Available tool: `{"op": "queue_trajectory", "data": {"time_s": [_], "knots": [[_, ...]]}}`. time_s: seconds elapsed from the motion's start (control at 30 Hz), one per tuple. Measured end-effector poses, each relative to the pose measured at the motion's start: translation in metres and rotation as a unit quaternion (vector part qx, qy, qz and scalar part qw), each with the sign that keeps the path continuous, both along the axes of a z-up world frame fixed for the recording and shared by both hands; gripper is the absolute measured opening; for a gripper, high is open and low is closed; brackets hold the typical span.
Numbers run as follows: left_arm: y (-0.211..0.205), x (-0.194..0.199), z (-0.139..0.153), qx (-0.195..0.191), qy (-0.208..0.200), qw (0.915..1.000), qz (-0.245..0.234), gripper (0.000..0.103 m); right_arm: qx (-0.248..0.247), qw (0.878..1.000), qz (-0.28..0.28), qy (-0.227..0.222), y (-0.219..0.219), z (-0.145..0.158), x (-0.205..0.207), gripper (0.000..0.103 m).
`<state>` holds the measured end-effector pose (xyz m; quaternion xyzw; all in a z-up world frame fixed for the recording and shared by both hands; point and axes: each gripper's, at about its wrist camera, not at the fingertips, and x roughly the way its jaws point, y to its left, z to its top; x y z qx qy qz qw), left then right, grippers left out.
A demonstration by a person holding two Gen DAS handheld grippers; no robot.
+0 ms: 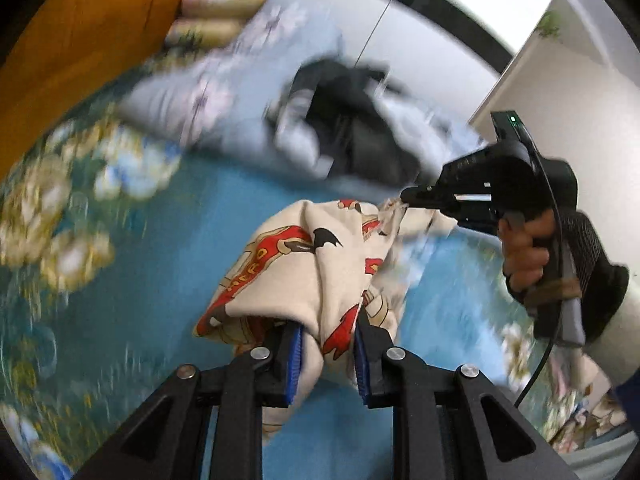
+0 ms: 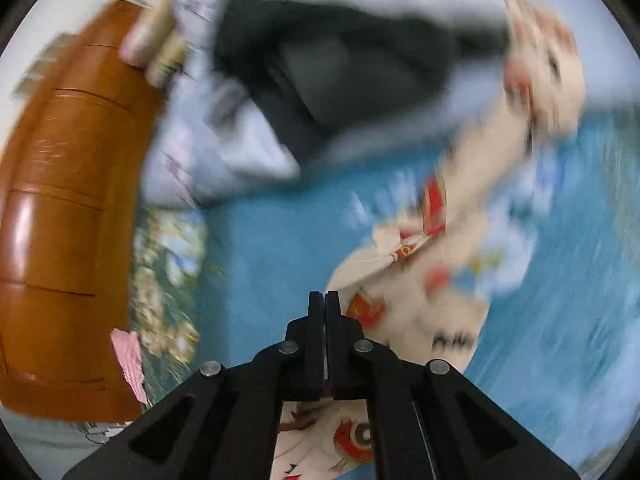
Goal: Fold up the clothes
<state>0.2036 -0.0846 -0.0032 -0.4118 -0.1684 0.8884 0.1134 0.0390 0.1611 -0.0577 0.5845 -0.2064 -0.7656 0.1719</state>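
You are working over the bed, its blue floral sheet taking up most of both views, with a wooden headboard along one side. At the far end a loose heap of grey and dark clothes lies unfolded beside the pillows, so most of the task looks to be ahead of you. The cream printed garment is off the sheet and bunched between your two tools, with no neat fold showing in it yet; I judge you are at the lifting or spreading stage for this piece. Your left gripper has its jaws clamped on a thick wad of that fabric between the blue pads. Your right gripper has its jaws drawn together, and the left wrist view shows their tip pinching an edge of the same garment. No basket, box or other container appears in either view.
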Motion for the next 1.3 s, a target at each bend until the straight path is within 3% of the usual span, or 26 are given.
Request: {"op": "queue_trajectory", "data": {"time_s": [0.13, 0.2, 0.23, 0.3, 0.4, 0.5, 0.57, 0.7, 0.83, 0.97, 1.07, 1.2, 1.23, 1.27, 1.3], "knots": [[0.018, 0.002, 0.029, 0.025, 0.044, 0.9983, -0.027, 0.029, -0.034, 0.993, 0.0, 0.109, 0.029, 0.084, 0.007, 0.001], [0.037, 0.004, 0.017, 0.028, 0.026, 0.9976, -0.058, 0.043, -0.045, 0.986, -0.009, 0.158, 0.056, 0.112, 0.028, 0.001], [0.047, 0.005, 0.003, 0.029, 0.002, 0.997, -0.071, 0.051, -0.026, 0.986, -0.015, 0.163, 0.069, 0.11, 0.035, 0.001], [0.063, 0.005, -0.027, 0.034, -0.056, 0.9935, -0.093, 0.052, 0.012, 0.985, -0.028, 0.17, 0.095, 0.104, 0.049, 0.001], [0.076, 0.007, -0.059, 0.053, -0.13, 0.9842, -0.108, 0.052, 0.093, 0.99, -0.072, 0.074, 0.15, 0.035, 0.06, 0.0], [0.067, 0.005, -0.07, 0.069, -0.154, 0.9817, -0.087, 0.056, 0.092, 0.985, -0.146, -0.013, 0.213, -0.027, 0.085, 0.0], [0.06, -0.005, -0.074, 0.067, -0.164, 0.9822, -0.061, 0.057, 0.091, 0.982, -0.163, -0.033, 0.233, -0.044, 0.096, 0.0], [0.058, -0.051, -0.084, 0.087, -0.176, 0.9803, -0.022, 0.058, 0.093, 0.979, -0.182, -0.021, 0.259, -0.042, 0.117, 0.0], [0.084, -0.109, -0.088, 0.088, -0.164, 0.9816, -0.045, 0.06, 0.108, 0.975, -0.19, -0.027, 0.282, -0.047, 0.135, 0.0], [0.111, -0.16, -0.117, 0.113, -0.215, 0.9686, -0.052, 0.062, 0.109, 0.971, -0.201, -0.065, 0.306, -0.073, 0.154, 0.0], [0.132, -0.172, -0.139, 0.133, -0.245, 0.9587, -0.057, 0.062, 0.112, 0.975, -0.178, -0.075, 0.309, -0.079, 0.162, 0.001], [0.154, -0.17, -0.155, 0.133, -0.254, 0.9558, -0.068, 0.061, 0.123, 0.981, -0.139, -0.06, 0.31, -0.071, 0.16, 0.001], [0.157, -0.17, -0.156, 0.13, -0.252, 0.9564, -0.069, 0.06, 0.123, 0.982, -0.133, -0.049, 0.312, -0.066, 0.157, 0.004], [0.162, -0.17, -0.158, 0.129, -0.249, 0.9573, -0.068, 0.058, 0.123, 0.982, -0.135, -0.037, 0.315, -0.06, 0.148, 0.014], [0.164, -0.171, -0.159, 0.129, -0.25, 0.9574, -0.066, 0.047, 0.121, 0.982, -0.142, -0.027, 0.317, -0.057, 0.135, 0.02]]}}
